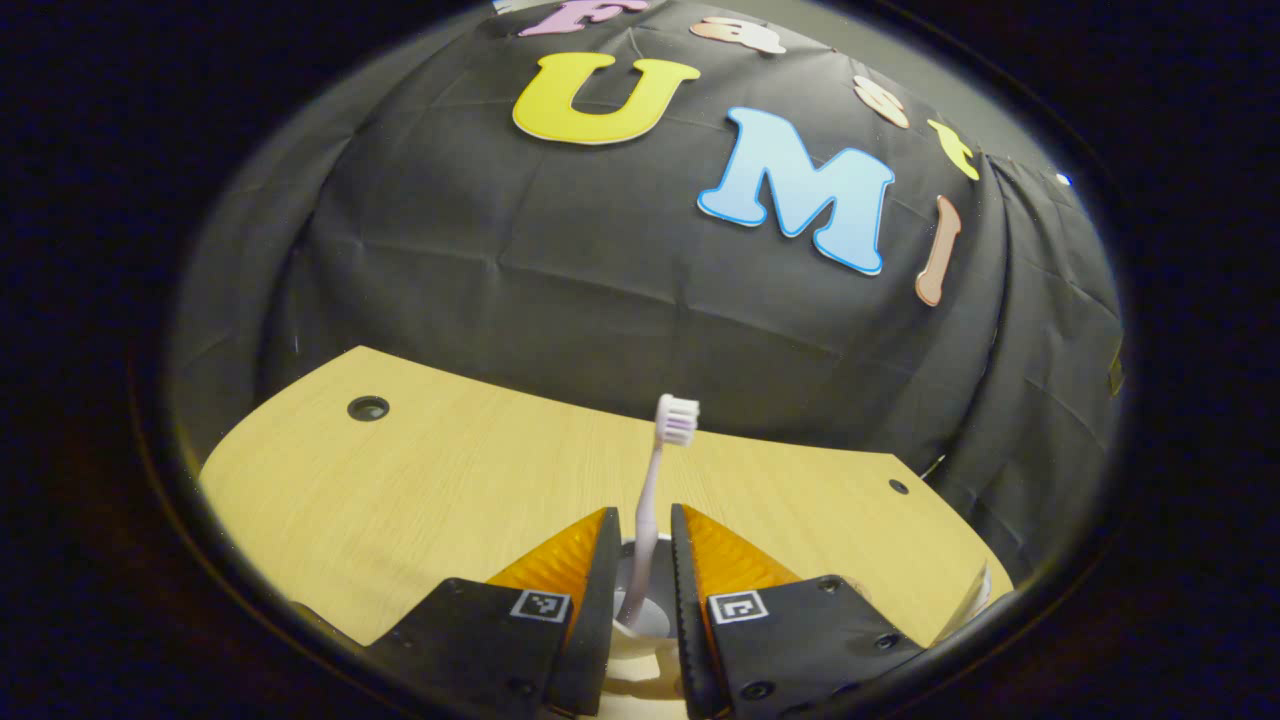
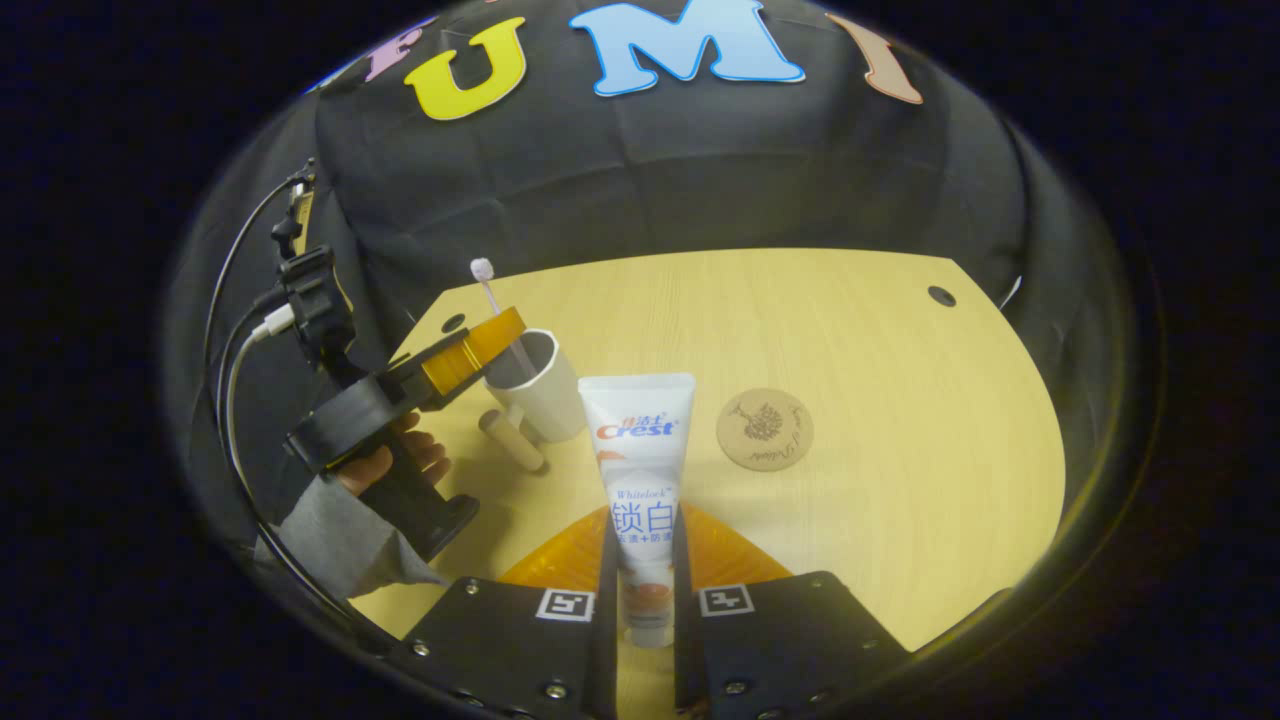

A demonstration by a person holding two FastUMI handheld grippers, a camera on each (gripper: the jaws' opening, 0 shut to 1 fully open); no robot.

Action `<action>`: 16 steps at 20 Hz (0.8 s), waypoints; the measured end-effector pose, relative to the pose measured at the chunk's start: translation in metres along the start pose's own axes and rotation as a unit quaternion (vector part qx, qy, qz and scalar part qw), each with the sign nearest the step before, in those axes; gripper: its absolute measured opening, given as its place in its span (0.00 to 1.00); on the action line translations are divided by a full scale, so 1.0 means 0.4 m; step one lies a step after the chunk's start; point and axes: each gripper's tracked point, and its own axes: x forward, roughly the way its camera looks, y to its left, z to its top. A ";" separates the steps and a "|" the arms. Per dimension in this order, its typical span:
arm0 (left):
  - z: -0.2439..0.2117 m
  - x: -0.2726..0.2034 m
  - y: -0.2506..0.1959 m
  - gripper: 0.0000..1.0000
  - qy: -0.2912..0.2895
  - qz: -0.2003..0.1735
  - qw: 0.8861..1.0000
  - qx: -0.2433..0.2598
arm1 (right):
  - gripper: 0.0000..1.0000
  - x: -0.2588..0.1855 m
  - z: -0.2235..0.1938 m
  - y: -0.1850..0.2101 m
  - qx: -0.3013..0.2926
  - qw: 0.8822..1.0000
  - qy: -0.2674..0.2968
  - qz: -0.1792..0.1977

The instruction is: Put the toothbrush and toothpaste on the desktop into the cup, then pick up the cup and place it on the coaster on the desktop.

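Note:
A pink toothbrush stands bristles-up between the fingers of my left gripper. Its handle runs down into the white cup below, with a gap on each side, so the gripper is open. In the right gripper view the left gripper hovers over the cup, and the toothbrush sticks out above it. My right gripper is shut on the toothpaste tube, flat end forward, just right of the cup. The round cork coaster lies flat to the right of the tube.
A short beige cylinder lies on the wooden desktop by the cup's base. A hand and grey sleeve hold the left gripper at the desk's left edge. Cable holes sit near the far corners.

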 end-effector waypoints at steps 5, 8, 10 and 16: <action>0.018 -0.036 0.031 0.95 -0.007 0.011 1.000 -0.020 | 0.23 0.021 0.073 0.049 -0.017 0.999 -0.025 0.018; 0.058 -0.076 0.052 0.95 -0.025 0.021 0.999 -0.015 | 0.23 0.070 0.124 0.064 -0.028 0.998 -0.050 0.028; 0.084 -0.105 0.066 0.94 -0.038 0.027 0.999 -0.010 | 0.23 0.095 0.162 0.082 -0.034 0.996 -0.067 0.037; 0.145 -0.190 0.104 0.95 -0.060 0.051 0.997 0.000 | 0.23 0.139 0.285 0.168 -0.048 0.990 -0.115 0.064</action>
